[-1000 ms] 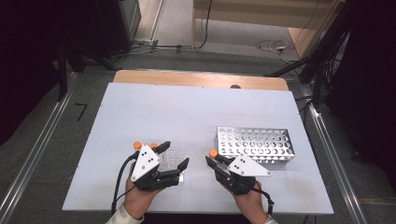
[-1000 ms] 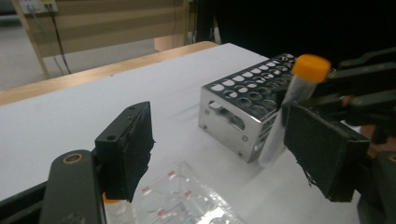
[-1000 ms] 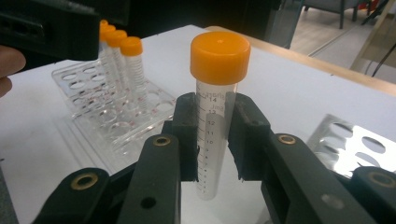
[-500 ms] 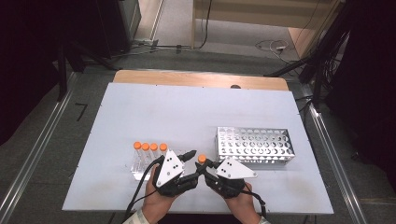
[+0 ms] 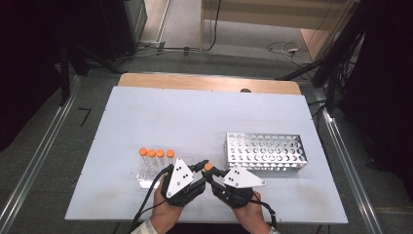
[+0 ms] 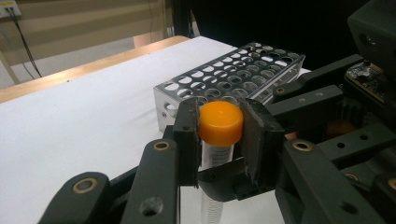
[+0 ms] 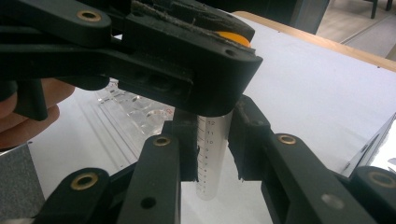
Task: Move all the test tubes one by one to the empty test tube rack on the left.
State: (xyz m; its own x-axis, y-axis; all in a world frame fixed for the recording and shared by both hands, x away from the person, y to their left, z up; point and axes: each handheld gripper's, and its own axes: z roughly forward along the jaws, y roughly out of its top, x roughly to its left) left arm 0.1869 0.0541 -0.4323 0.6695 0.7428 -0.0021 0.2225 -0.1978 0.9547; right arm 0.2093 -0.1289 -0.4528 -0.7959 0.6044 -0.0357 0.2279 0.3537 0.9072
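While both hands meet near the table's front edge, the scene reads as follows, with every place taken from the metal rack.

Metal rack (image 5: 266, 151): a perforated steel block with rows of round holes, standing on the white table (image 5: 195, 112); in the left gripper view (image 6: 224, 88) it lies just behind the held tube.

Tube (image 6: 219, 135): a clear graduated tube with an orange cap, upright, held just off the rack's near left corner and apart from it; in the high view its cap (image 5: 208, 166) shows between the two grippers.

Left gripper (image 6: 219, 140): jaws closed narrow on the tube at the cap, one pad on each side of it; in the high view it sits just left of the rack's near left corner (image 5: 197, 171).

Right gripper (image 7: 212, 144): jaws standing narrow on either side of the tube's clear body (image 7: 210, 154), below the left gripper's jaws; whether the pads press the tube or only flank it, I cannot tell.

Other tubes (image 5: 156, 154): four orange-capped tubes in a row, standing in a clear holder (image 5: 146, 175), well left of the rack, just beyond the left gripper.

Hands (image 5: 168, 214): both come in from the bottom edge, in front of the rack.
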